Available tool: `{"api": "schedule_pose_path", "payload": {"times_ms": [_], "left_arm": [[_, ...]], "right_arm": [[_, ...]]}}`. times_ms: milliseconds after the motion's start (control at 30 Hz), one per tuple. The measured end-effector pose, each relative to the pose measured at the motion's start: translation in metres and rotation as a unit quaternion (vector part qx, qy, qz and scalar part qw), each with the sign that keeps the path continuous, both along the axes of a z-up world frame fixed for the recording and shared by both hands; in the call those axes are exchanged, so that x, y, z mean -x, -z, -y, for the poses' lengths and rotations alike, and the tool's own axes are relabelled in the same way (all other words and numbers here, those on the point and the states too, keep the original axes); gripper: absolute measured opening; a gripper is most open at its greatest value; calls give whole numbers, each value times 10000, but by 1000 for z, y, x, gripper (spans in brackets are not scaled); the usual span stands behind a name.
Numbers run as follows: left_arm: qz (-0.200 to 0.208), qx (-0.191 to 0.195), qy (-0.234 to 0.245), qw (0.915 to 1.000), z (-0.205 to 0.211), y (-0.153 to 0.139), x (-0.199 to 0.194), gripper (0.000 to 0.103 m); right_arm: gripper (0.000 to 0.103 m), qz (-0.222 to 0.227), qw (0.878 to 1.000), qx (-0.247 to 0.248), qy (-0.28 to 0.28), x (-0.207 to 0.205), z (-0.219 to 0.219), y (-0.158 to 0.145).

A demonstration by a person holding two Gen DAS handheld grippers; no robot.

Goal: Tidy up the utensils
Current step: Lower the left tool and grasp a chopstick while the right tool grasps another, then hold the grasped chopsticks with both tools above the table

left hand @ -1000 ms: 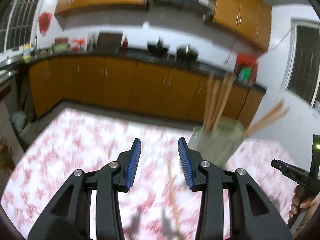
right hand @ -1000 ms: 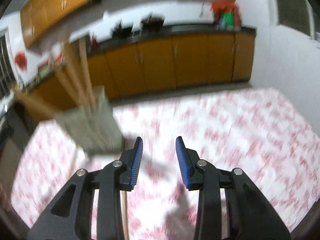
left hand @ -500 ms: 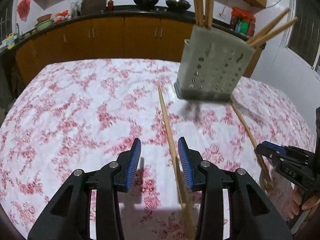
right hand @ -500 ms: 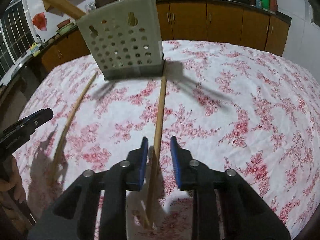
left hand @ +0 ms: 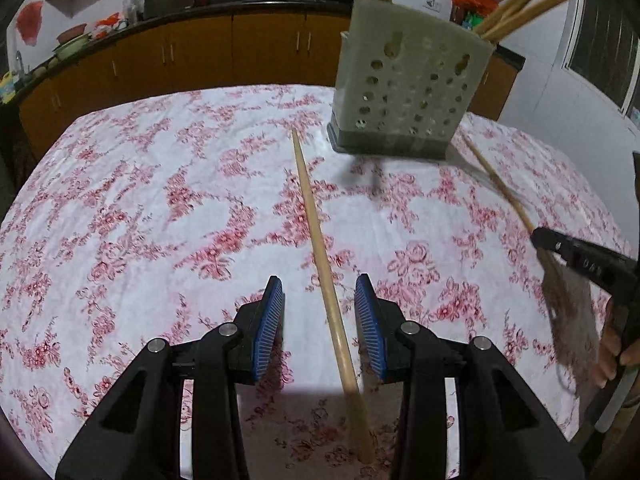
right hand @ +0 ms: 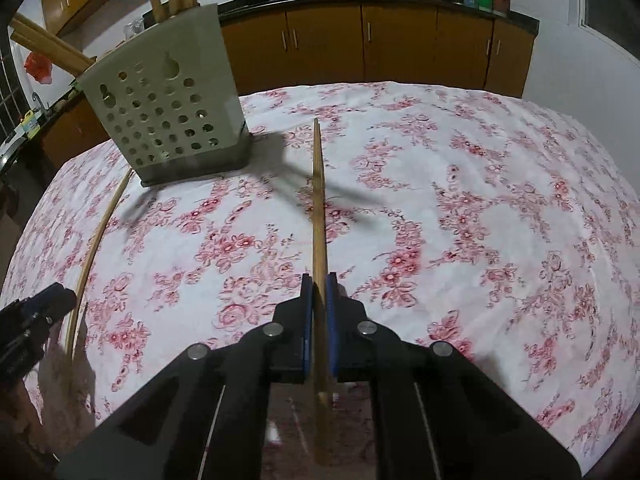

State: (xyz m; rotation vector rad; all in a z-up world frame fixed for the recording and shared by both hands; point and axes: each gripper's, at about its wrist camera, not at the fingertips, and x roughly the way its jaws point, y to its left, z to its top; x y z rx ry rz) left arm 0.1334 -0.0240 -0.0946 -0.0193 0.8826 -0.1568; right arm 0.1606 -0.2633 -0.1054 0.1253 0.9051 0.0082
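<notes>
Two wooden chopsticks lie on the floral tablecloth (left hand: 140, 200), each side of a grey perforated utensil holder (left hand: 408, 80) that has several chopsticks standing in it. One chopstick (left hand: 316, 232) runs between the blue pads of my left gripper (left hand: 320, 312). Its jaws are closing and the pads stand clear of the stick. My right gripper (right hand: 319, 292) is shut on the other chopstick (right hand: 319, 200), low over the cloth. The holder (right hand: 168, 108) stands to the upper left in the right wrist view. Each gripper shows at the edge of the other's view.
The table's far edge (left hand: 240, 90) faces a run of orange-brown cabinets (left hand: 224, 52) under a dark counter with woks and jars. A person's hand (left hand: 612, 352) holds the right gripper at the frame edge. Bare cloth lies left of the left gripper and right of the right one.
Both grippers came down from pointing at the kitchen to low over the table. The right jaws closed on their chopstick. The left jaws narrowed slightly around theirs.
</notes>
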Motion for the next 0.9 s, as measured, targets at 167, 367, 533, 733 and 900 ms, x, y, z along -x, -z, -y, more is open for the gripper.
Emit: {"api": "schedule_pose_path", "payload": {"times_ms": [167,367,533,733,900], "left_arm": [[-1,-444,11,9990,7,3,-5,8],[-112,-178,-252,9995,-12,1,-35,8],[-60,40,-416,9991,-24,2,-52,8],[9,124,-426,9990,-27,3,-54,9],[3,181,-431,9989,-28,4,-55,9]], "right_arm": [[8,4,10000,-11,-57,0,-2,1],[8,48,9998,55,-158,-5,-10,0],[8,145,9997,191,-90,-14,-11,-2],[10,187,9994,262,-88,-20,-12,2],[10,198,9995,216,-92,-20,-10,3]]}}
